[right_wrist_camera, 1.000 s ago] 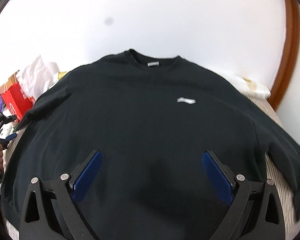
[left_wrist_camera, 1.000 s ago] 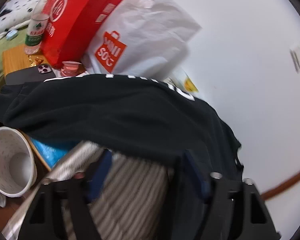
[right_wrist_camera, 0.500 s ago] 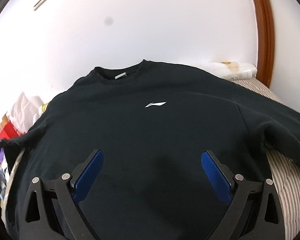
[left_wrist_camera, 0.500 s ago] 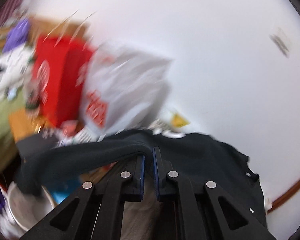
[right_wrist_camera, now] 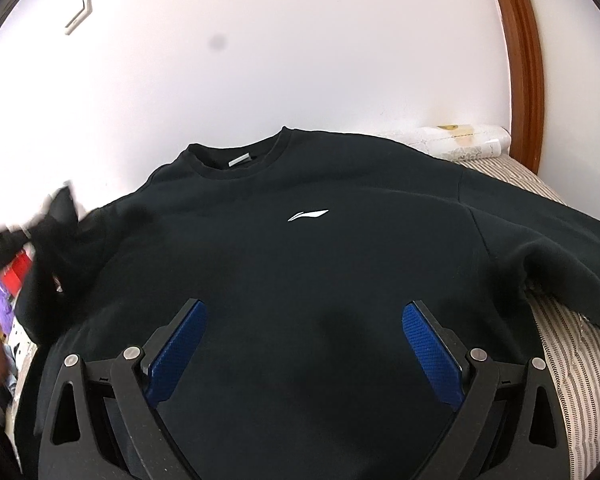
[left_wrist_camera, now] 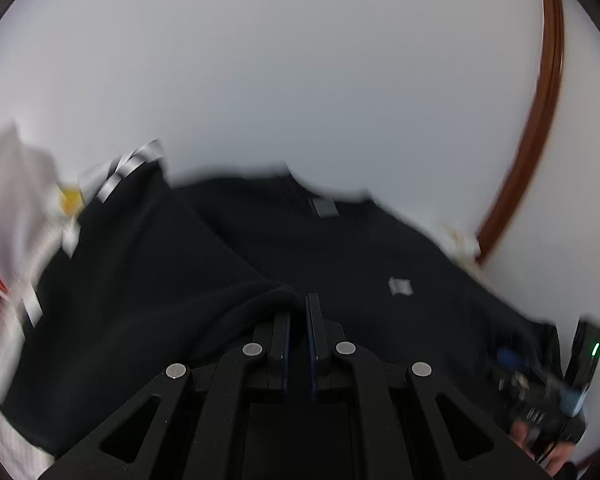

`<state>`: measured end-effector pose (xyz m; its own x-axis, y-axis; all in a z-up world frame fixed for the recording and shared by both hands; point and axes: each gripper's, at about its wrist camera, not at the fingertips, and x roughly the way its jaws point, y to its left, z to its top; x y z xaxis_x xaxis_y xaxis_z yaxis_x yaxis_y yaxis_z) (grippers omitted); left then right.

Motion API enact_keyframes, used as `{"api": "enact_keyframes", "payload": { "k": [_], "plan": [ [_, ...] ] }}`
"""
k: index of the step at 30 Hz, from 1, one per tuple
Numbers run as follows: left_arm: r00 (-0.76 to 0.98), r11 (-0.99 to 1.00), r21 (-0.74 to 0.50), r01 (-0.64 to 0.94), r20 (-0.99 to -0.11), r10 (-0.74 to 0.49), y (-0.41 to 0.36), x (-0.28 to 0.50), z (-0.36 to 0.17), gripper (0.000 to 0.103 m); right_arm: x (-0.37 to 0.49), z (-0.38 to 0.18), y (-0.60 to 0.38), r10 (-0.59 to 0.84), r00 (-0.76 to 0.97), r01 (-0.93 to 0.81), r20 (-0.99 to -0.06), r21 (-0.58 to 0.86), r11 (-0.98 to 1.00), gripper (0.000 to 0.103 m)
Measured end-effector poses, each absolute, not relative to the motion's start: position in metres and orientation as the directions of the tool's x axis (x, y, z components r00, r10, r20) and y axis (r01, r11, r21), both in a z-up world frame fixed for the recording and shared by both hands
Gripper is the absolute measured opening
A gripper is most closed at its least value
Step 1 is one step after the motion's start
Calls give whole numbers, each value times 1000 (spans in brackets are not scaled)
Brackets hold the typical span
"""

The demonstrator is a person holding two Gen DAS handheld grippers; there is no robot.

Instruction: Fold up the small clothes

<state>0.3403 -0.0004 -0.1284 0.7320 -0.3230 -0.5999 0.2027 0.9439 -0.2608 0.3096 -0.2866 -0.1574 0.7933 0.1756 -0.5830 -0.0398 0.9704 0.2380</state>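
Observation:
A black sweatshirt (right_wrist_camera: pixel 300 264) lies face up on a striped bed, its collar (right_wrist_camera: pixel 236 160) toward the wall and a white logo (right_wrist_camera: pixel 308 215) on the chest. My left gripper (left_wrist_camera: pixel 298 308) is shut on the shirt's left sleeve (left_wrist_camera: pixel 220 280), which drapes in a fold across the chest. In the right wrist view that sleeve (right_wrist_camera: pixel 56 220) rises blurred at the left edge. My right gripper (right_wrist_camera: pixel 302 328) hangs open over the shirt's lower body, nothing between its blue pads (right_wrist_camera: pixel 176 344). The other sleeve (right_wrist_camera: pixel 560 248) lies spread to the right.
The striped bed cover (right_wrist_camera: pixel 572 360) shows to the right of the shirt. A white patterned roll (right_wrist_camera: pixel 452 140) lies by the wall beside a brown wooden frame (right_wrist_camera: pixel 520 40). White and red bags (left_wrist_camera: pixel 4 200) crowd the left side. A hand with the other gripper (left_wrist_camera: pixel 540 408) is at lower right.
My left gripper closed on the sleeve and swept it up and to the right over the shirt's body; its view swung from the bags to the chest. The right gripper rolled a little, then stayed.

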Motion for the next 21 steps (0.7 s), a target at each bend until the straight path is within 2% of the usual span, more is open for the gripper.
{"api": "enact_keyframes", "payload": {
  "k": [4, 5, 7, 9, 10, 14, 17, 21],
  "plan": [
    [649, 953, -235, 191, -698, -302, -3, 336, -166, 8, 310, -158, -285, 183, 786, -46, -591, 239, 970, 97],
    [641, 951, -247, 187, -703, -309, 5, 332, -169, 12, 310, -158, -283, 176, 789, -47, -588, 228, 972, 97],
    [652, 945, -279, 172, -686, -322, 29, 317, -168, 31, 309, -157, -280, 173, 793, -53, -584, 216, 975, 97],
    [698, 955, -262, 137, -659, -281, 48, 298, -163, 68, 307, -156, -275, 170, 796, -64, -581, 199, 978, 97],
    [743, 963, -246, 111, -623, -245, 67, 282, -159, 71, 307, -155, -273, 168, 798, -69, -579, 190, 979, 97],
    [798, 980, -193, 45, -584, -152, 120, 246, -157, 74, 302, -150, -262, 204, 797, -115, -568, 189, 975, 97],
    [779, 988, -133, -73, -627, -26, 143, 240, -157, 75, 295, -143, -245, 217, 807, -164, -548, 145, 976, 96],
    [754, 984, -133, -117, -657, 1, 176, 231, -166, 75, 287, -128, -205, 255, 806, -255, -535, 75, 964, 95]
  ]
}}
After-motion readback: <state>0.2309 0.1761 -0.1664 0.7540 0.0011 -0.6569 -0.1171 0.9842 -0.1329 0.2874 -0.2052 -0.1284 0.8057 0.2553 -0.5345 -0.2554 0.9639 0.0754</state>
